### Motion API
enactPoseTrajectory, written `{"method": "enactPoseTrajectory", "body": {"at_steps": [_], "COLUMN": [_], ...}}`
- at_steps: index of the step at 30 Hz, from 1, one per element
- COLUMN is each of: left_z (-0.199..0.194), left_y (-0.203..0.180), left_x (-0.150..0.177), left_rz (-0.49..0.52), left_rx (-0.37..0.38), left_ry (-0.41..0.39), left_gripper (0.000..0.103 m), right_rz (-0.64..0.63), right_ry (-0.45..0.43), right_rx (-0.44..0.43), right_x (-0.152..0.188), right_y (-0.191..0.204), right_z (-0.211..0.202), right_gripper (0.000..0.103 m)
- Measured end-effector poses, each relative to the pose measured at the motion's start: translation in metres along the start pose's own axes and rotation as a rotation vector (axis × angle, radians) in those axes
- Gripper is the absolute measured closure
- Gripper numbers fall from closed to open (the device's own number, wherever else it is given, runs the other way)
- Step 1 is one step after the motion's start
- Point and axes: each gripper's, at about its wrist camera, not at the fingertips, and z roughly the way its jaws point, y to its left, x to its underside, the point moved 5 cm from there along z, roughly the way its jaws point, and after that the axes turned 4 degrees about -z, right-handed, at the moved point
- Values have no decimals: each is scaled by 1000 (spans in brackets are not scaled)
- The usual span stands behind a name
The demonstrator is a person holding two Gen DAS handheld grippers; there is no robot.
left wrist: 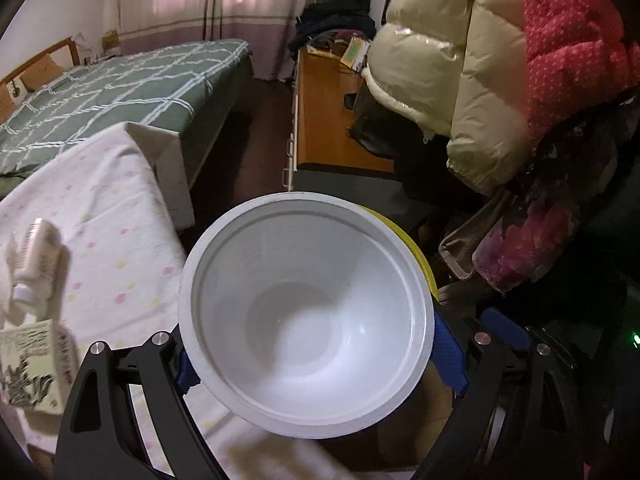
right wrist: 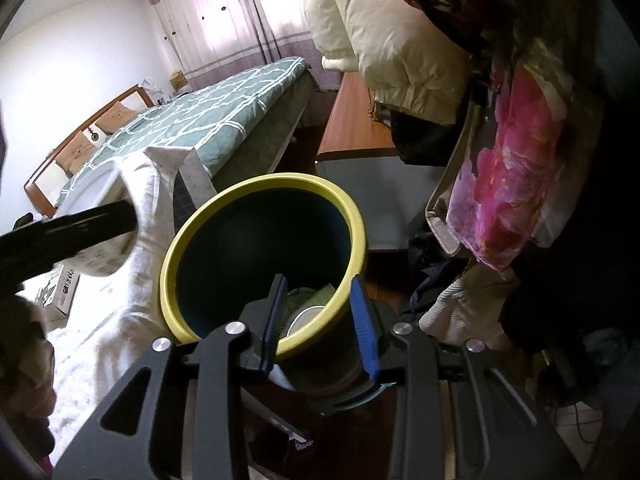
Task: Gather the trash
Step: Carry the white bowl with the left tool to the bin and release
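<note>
Over the yellow-rimmed bin (right wrist: 264,256), left claw (left wrist: 316,354) clamping white bowl (left wrist: 306,304), right claw (right wrist: 320,324) straddling rim

1. Printed characters are seen on the side of the small carton (left wrist: 34,364) lying on the white spotted cloth (left wrist: 120,216), but they are too blurred to be read.
2. The same carton (right wrist: 64,290) shows dark print in the right wrist view, likewise illegible.
3. No other text is legible.
</note>
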Motion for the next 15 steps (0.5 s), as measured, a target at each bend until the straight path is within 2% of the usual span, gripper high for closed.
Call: {"method": "enactPoseTrajectory", "body": {"at_steps": [6, 9, 11, 15], "left_z": [20, -1, -19, -55], "left_y": [1, 7, 13, 30], "left_x": [-3, -5, -6, -8], "left_rz": [-14, -23, -20, -46], "left_rx": [-17, 4, -13, 11], "left_ry": [51, 18, -12, -55], "left_gripper": [14, 7, 6, 6], "right_rz": [3, 0, -5, -16], "right_ry": [5, 6, 7, 5], "right_rx": [21, 23, 22, 17], "right_x": [2, 2, 1, -2], "right_y": [0, 1, 4, 13], "right_z": [0, 1, 2, 4], "right_gripper": [65, 65, 64, 64]}}
